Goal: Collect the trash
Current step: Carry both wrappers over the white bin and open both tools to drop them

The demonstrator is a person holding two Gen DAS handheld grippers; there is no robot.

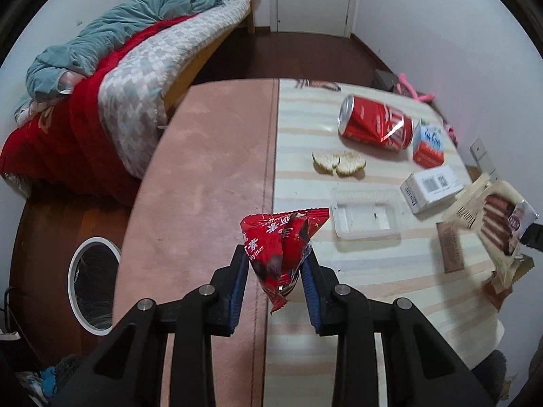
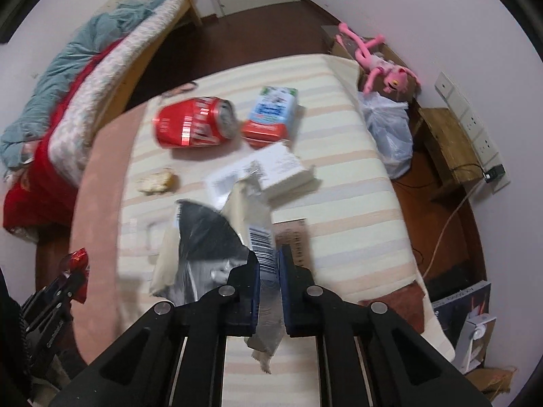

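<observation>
My left gripper (image 1: 275, 266) is shut on a red snack wrapper (image 1: 281, 247) and holds it above the table's seam; it also shows at the left of the right wrist view (image 2: 73, 271). My right gripper (image 2: 268, 264) is shut on a torn cream wafer wrapper (image 2: 217, 237), which also shows in the left wrist view (image 1: 499, 224). On the striped cloth lie a crushed red can (image 1: 375, 122), a small milk carton (image 1: 428, 144), a white box (image 1: 429, 186), a clear plastic tray (image 1: 366, 213) and cracker pieces (image 1: 339, 162).
A white-rimmed bin (image 1: 91, 278) stands on the floor left of the table. A bed (image 1: 112, 78) lies beyond it. A brown card (image 1: 449, 247) lies on the cloth. A plastic bag (image 2: 390, 129) and a pink plush toy (image 2: 380, 64) sit at the table's far right.
</observation>
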